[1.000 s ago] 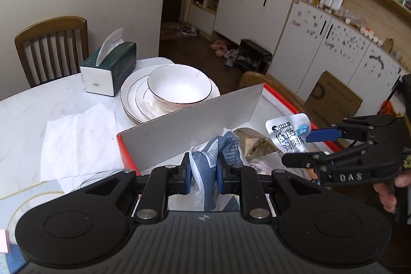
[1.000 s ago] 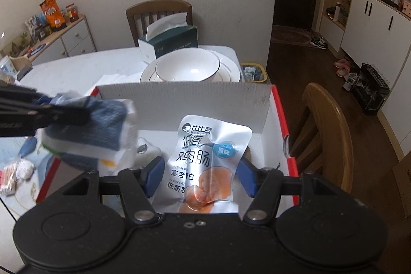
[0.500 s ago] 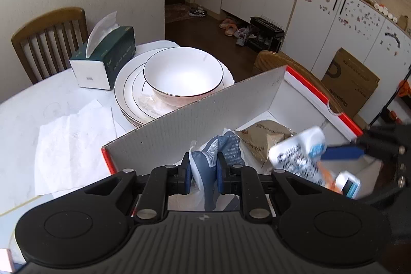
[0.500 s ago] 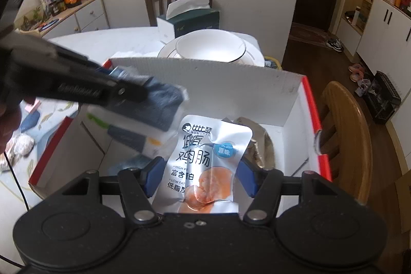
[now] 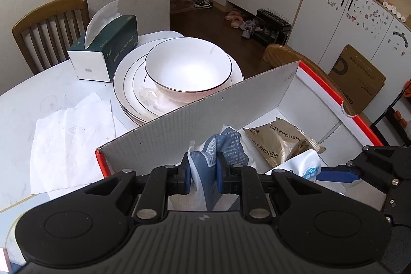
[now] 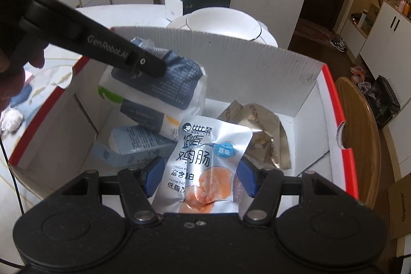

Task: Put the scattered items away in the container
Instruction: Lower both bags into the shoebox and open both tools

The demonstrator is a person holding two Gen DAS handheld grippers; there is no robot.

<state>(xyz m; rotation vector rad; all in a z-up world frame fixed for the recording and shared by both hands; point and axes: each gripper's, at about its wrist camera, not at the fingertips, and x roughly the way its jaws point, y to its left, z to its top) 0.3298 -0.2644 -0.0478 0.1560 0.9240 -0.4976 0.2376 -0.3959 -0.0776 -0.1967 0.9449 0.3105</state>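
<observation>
in the left wrist view, the left hand-held gripper [image 5: 203, 172] was clamped tight on a blue and white packet [image 5: 205, 166], held over the near end of the red-edged cardboard box [image 5: 200, 117]; the packet's lower part was hidden behind the gripper body. a gold snack bag [image 5: 277, 143] lay on the box floor. at the right edge the right hand-held gripper [image 5: 331, 175] was cut off, only one blue pad clear, with a silver pouch [image 5: 307, 164] half hidden beside it. a bowl [image 5: 188, 68] on plates and a tissue box [image 5: 108, 50] stood on the counter [image 5: 33, 99] beyond. in the right wrist view, the right hand-held gripper [image 6: 201, 177] pinched the silver pouch [image 6: 205, 161] at medium width above the box [image 6: 257, 68]; its bottom edge was out of sight. the left gripper's arm crossed over the packet [image 6: 164, 84], covering its top corner; other packs beneath were partly covered.
</observation>
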